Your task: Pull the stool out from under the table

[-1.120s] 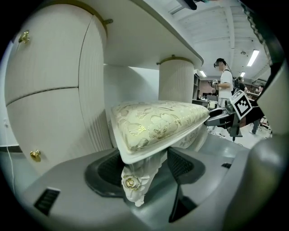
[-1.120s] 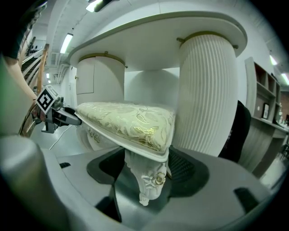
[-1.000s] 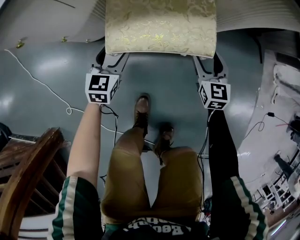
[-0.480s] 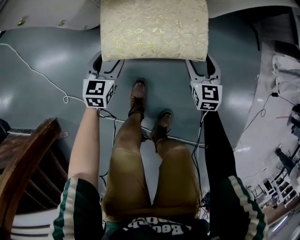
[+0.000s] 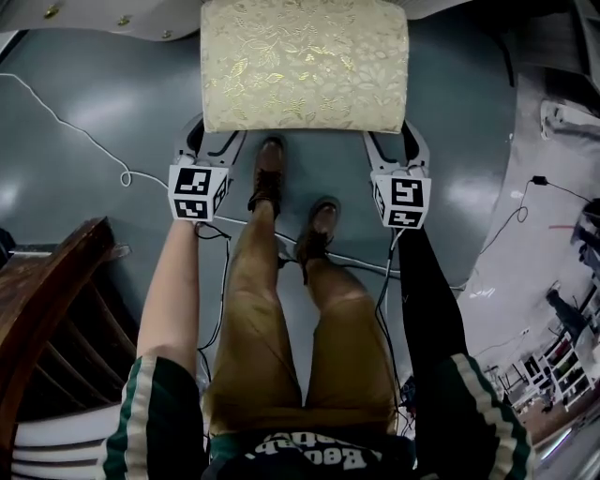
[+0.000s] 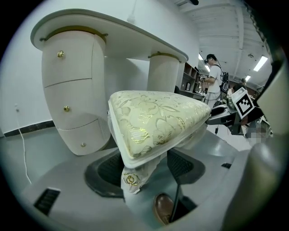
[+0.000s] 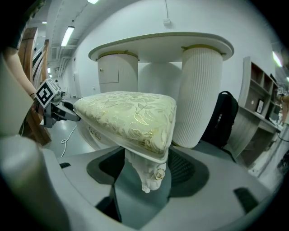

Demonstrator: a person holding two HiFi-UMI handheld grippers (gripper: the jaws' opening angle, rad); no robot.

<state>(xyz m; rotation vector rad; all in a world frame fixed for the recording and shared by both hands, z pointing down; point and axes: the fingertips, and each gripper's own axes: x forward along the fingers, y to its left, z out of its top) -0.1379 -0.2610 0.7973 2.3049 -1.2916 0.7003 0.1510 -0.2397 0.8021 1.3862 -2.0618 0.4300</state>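
The stool (image 5: 305, 66) has a cream cushion with a gold flower pattern and short carved white legs. In the head view it stands on the grey floor in front of the white table (image 5: 94, 13). My left gripper (image 5: 212, 141) is shut on its front left leg, with the fingertips hidden under the cushion. My right gripper (image 5: 394, 145) is shut on its front right leg in the same way. In the left gripper view the stool (image 6: 153, 122) has its carved leg between the jaws of the left gripper (image 6: 140, 167). The right gripper (image 7: 144, 173) likewise holds a leg of the stool (image 7: 131, 117).
The person's brown shoes (image 5: 269, 178) stand just behind the stool. A dark wooden chair (image 5: 47, 309) is at the left and a white cable (image 5: 75, 127) lies on the floor. Beside the table (image 7: 167, 43) leans a black backpack (image 7: 223, 117). Another person (image 6: 212, 81) stands far back.
The stool and both grippers have come toward the person, farther out from the table's edge. The person's feet have stepped back with them.
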